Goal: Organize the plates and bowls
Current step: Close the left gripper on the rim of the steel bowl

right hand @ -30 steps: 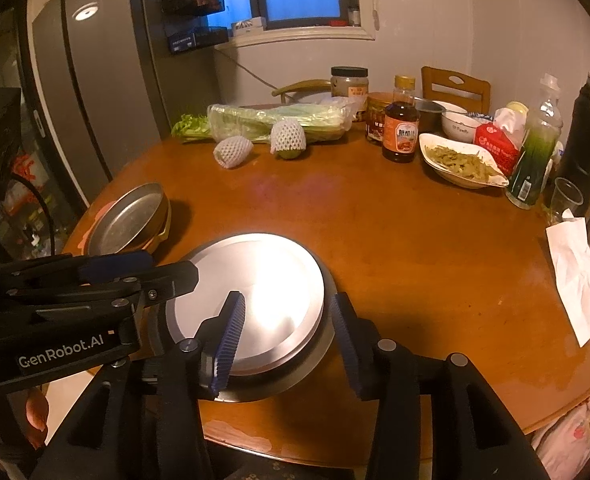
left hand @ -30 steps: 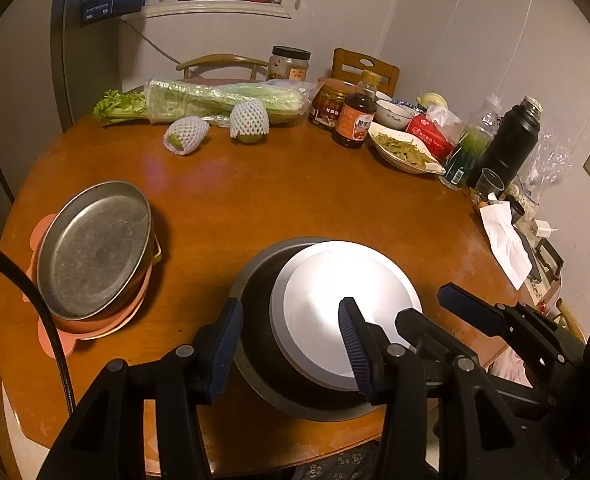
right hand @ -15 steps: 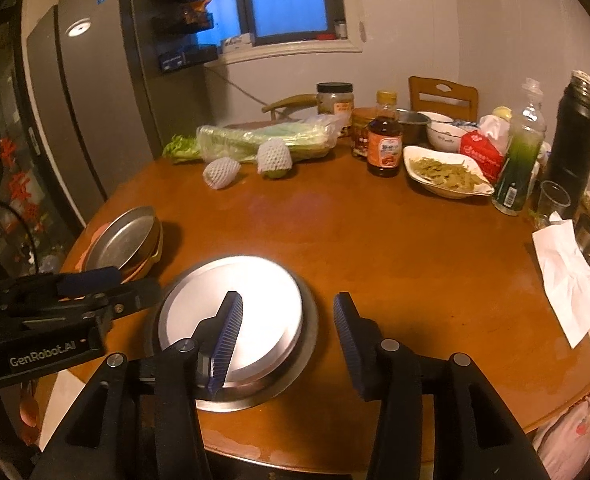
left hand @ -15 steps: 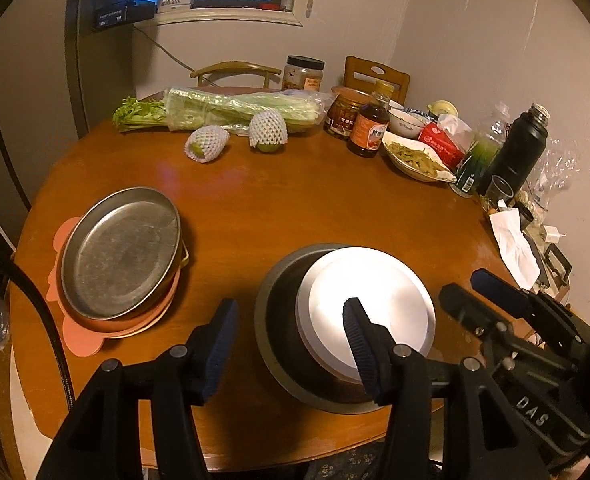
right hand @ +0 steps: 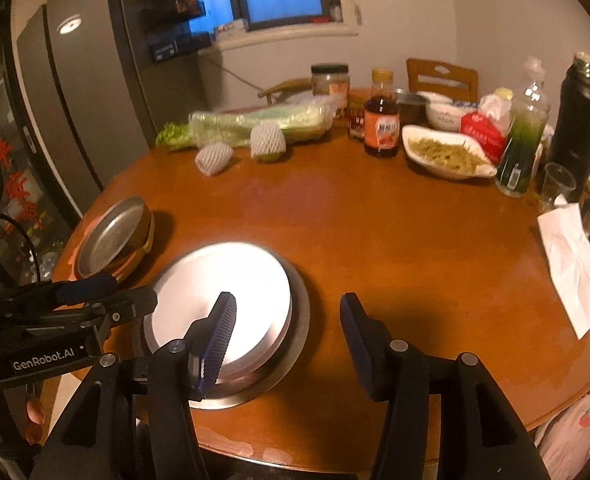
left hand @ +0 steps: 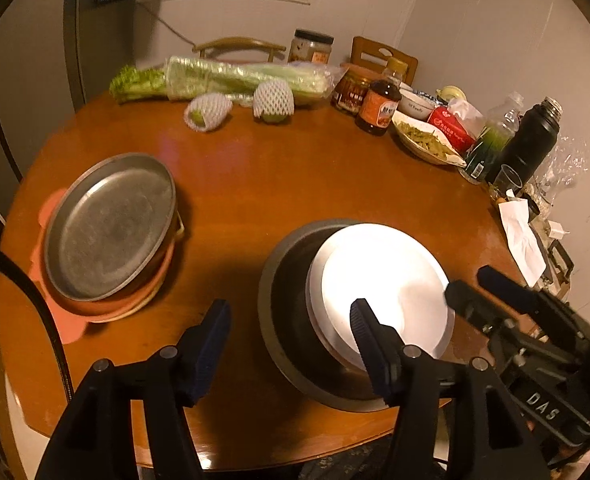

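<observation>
round wooden table (left hand: 295,184), white plate (left hand: 383,288) in dark pan (left hand: 283,320), both grippers empty

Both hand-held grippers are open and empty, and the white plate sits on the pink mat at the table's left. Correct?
Not quite. The white plate sits in the dark pan near the front edge, as the left wrist view shows; the pink mat holds the metal dish. Both grippers are open and empty.

table (left hand: 295,184): orange-brown | plate (left hand: 387,292): white | pan (left hand: 111,220): grey, at 9 | flask (left hand: 529,140): black, at 2 | fruit nets (left hand: 274,98): white mesh
</observation>
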{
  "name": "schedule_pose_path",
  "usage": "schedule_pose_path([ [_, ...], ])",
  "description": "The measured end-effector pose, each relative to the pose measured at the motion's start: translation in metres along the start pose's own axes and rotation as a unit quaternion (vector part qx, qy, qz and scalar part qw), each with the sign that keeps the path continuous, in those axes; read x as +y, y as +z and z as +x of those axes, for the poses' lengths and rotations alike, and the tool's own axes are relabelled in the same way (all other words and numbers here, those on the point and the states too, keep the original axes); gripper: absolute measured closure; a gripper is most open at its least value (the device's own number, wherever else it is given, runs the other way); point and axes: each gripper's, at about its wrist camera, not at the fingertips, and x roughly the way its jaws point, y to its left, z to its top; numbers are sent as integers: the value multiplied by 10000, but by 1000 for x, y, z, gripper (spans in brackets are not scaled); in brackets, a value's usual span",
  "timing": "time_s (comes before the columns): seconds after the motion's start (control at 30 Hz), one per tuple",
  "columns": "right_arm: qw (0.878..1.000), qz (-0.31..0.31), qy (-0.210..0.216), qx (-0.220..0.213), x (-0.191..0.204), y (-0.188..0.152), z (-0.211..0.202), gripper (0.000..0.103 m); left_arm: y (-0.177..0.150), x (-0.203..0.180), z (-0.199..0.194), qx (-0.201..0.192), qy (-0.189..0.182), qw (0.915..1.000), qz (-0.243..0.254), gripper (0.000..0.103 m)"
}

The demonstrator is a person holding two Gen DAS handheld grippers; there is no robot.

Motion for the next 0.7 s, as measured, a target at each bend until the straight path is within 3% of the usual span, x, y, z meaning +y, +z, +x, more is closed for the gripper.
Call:
schedule_pose_path([
  [0.7,9986,119,80,515,-4,-1,39,47,9,-3,28,215,99,9996,148,40],
])
